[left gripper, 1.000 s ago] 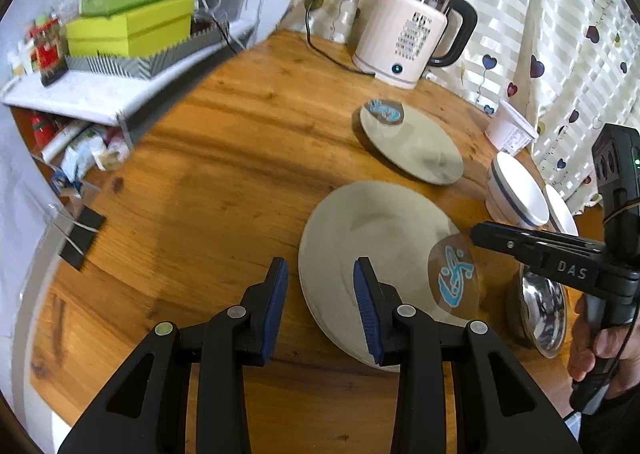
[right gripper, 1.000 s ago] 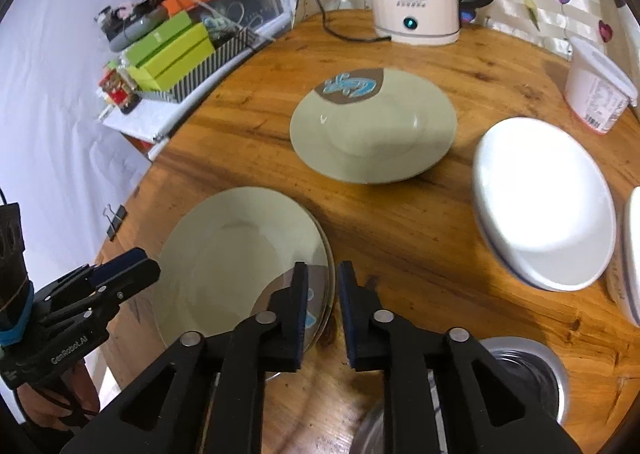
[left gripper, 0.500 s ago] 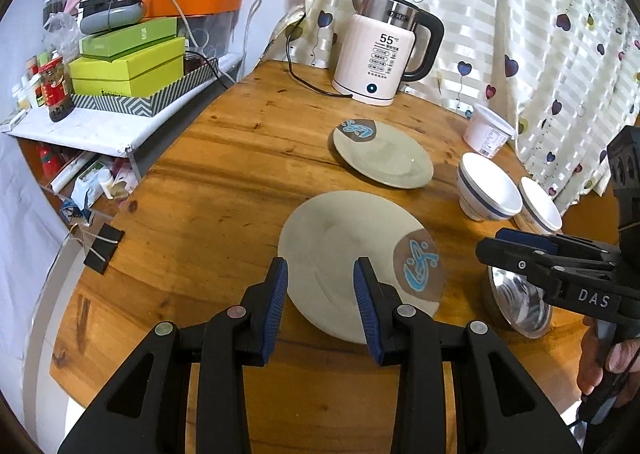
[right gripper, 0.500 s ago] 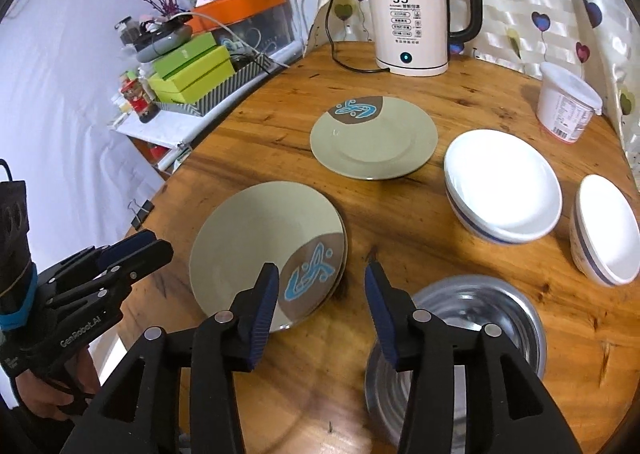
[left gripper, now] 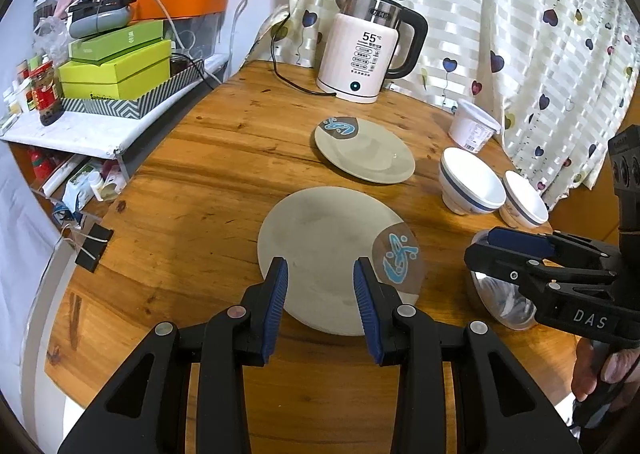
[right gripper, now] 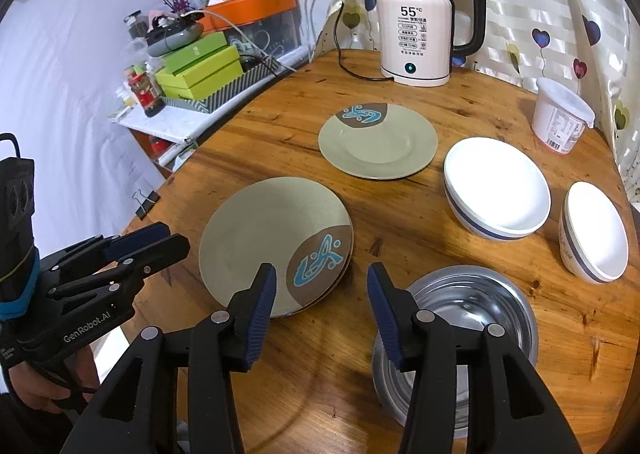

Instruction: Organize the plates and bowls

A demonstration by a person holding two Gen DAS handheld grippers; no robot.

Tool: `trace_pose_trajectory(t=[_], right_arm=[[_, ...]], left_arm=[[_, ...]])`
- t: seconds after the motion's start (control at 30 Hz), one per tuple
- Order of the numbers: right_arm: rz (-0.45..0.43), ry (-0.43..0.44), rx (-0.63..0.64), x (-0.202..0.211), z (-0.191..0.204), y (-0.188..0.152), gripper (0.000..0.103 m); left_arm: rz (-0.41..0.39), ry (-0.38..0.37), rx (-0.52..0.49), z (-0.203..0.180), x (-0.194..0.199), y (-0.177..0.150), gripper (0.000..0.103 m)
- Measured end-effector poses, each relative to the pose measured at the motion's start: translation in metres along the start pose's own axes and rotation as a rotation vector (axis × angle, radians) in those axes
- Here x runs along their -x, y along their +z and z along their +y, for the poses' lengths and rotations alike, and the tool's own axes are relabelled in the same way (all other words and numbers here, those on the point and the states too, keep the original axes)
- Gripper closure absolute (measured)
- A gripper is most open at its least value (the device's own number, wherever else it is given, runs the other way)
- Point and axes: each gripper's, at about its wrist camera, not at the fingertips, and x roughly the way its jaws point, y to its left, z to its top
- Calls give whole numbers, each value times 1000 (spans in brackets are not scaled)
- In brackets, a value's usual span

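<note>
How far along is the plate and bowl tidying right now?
Partly done. The near plates look stacked, at least two rims showing. Nothing is in hand: the left claw and right claw are both open and empty. Left: the far plate, two white bowls and the steel bowl sit apart.

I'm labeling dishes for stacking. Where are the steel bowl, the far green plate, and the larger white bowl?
steel bowl [right gripper: 476,306]: right wrist view, on its shiny inner bottom.
far green plate [right gripper: 378,146]: right wrist view, on its central well.
larger white bowl [right gripper: 496,182]: right wrist view, on its white interior.
</note>
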Motion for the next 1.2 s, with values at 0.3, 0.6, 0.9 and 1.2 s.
trace_pose_trajectory(t=[0.3,0.6,0.9,1.2], right_arm=[[-2,-4,0,1,-3,3,55],[-3,-7,-5,-2,-10,8,54],[-5,-13,-12,-6,-19,15,54],[-19,-16,-3,-9,-27,32,54]], left_arm=[[7,-12,-5,-6,-5,4,68],[6,-25,-18,-13,-10,12,68],[12,-42,-22,-17,-20,22,68],[17,-65,-8,-13,-31,40,68]])
